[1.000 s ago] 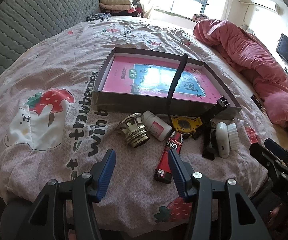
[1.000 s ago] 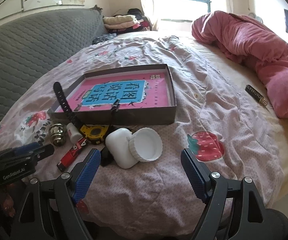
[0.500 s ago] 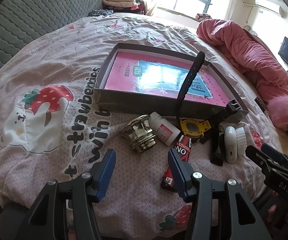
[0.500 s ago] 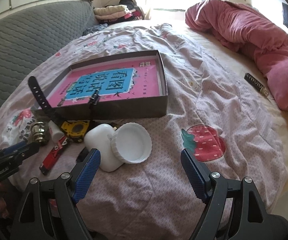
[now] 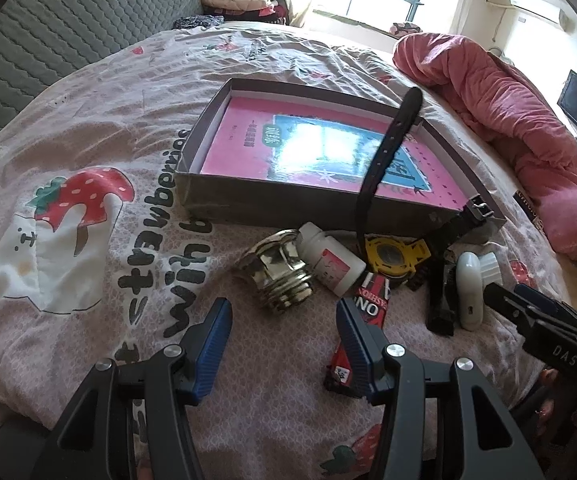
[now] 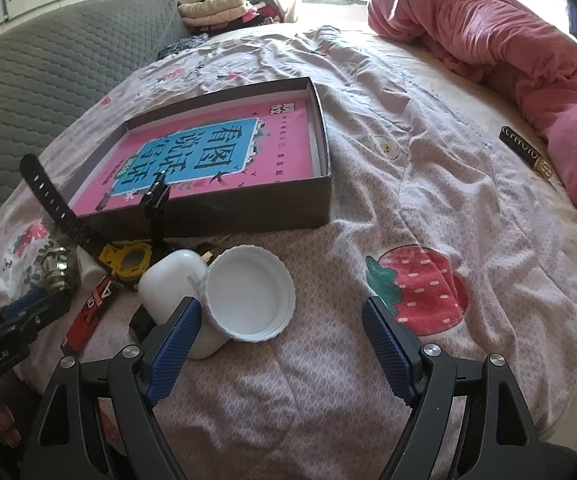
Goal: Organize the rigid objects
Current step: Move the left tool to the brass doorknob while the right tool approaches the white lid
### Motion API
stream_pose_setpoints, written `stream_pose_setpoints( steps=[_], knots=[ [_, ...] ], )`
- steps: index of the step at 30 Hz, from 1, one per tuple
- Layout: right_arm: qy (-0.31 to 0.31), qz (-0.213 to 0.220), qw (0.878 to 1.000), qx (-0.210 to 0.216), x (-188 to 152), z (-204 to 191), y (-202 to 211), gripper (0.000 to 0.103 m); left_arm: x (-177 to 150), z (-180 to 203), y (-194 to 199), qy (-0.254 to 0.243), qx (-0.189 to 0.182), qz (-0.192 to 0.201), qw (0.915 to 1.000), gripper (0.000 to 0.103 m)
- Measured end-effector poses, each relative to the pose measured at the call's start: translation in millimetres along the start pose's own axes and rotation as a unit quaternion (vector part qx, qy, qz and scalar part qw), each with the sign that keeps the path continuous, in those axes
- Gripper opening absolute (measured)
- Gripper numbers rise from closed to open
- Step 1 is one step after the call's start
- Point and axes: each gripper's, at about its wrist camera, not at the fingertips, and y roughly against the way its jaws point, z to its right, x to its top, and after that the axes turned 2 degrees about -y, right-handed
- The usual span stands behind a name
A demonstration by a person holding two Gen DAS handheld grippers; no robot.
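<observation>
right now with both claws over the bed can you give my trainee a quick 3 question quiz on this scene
1. True or false: the left claw is shut on the brass fitting.
2. Which item has a strap draped over the wall of the shallow box? A) yellow watch B) red lighter C) small white bottle
3. Fill in: inside the box lies a pink ____.

Key
1. False: both it and the right claw are open and empty.
2. A
3. book
</observation>
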Motion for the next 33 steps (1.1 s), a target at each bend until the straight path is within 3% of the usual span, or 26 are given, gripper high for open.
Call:
stream_pose_setpoints(
  steps=[19, 33],
  knots=[
    [-0.051, -0.007, 0.997, 0.054, 21, 20, -26, 0.083, 7, -8, -13, 0.009, -0.001, 0.002, 1.0000, 0.054],
    [-0.024, 0.011, 0.999, 0.036, 28, 15, -27, 0.082, 12, -12, -17, 0.028, -0.009, 0.014, 0.9995, 0.054]
  ],
)
